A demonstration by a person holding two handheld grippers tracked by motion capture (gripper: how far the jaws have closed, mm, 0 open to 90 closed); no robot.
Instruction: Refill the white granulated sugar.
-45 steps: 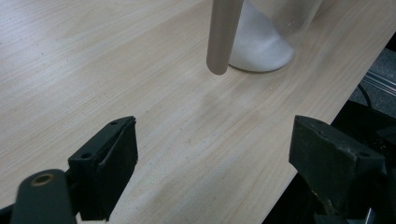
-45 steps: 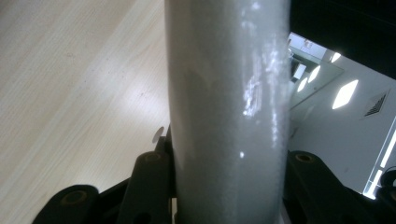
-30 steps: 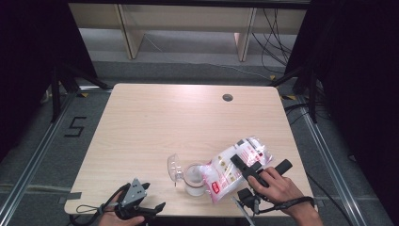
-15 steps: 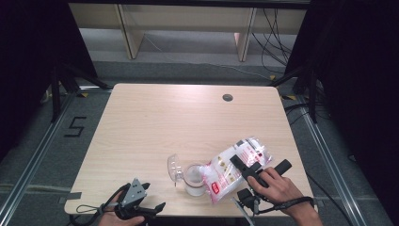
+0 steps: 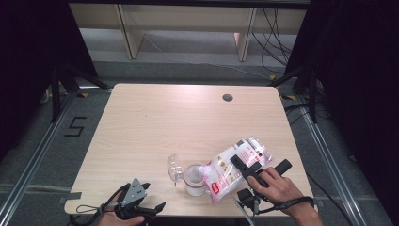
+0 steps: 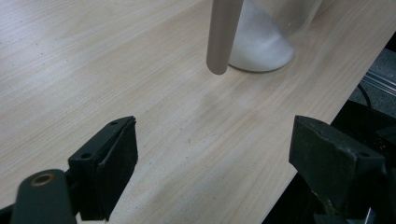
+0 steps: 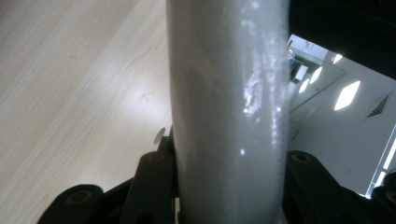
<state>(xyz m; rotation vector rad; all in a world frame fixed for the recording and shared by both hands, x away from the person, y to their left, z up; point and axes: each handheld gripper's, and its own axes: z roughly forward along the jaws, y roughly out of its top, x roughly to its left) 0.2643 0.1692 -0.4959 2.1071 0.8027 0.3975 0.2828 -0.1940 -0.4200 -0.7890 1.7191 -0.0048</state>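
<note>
The jar stands upright near the table's front edge, a bit right of centre, w/ white powder heaped in its bottom – the left gripper view shows that heap against the clear wall. Its open hinged lid hangs just left of the jar's mouth. The bag, clear plastic w/ pink-and-white print, lies tilted just right of the jar, its lower end at the jar's rim. The right gripper is right of the jar, clamped across the bag's middle; in the right gripper view the white bag fills the gap btw both black jaws, pads pressing on it. The left gripper rests left of the jar and nearer the front edge, jaws spread wide, nothing btw them – bare wood.
</note>
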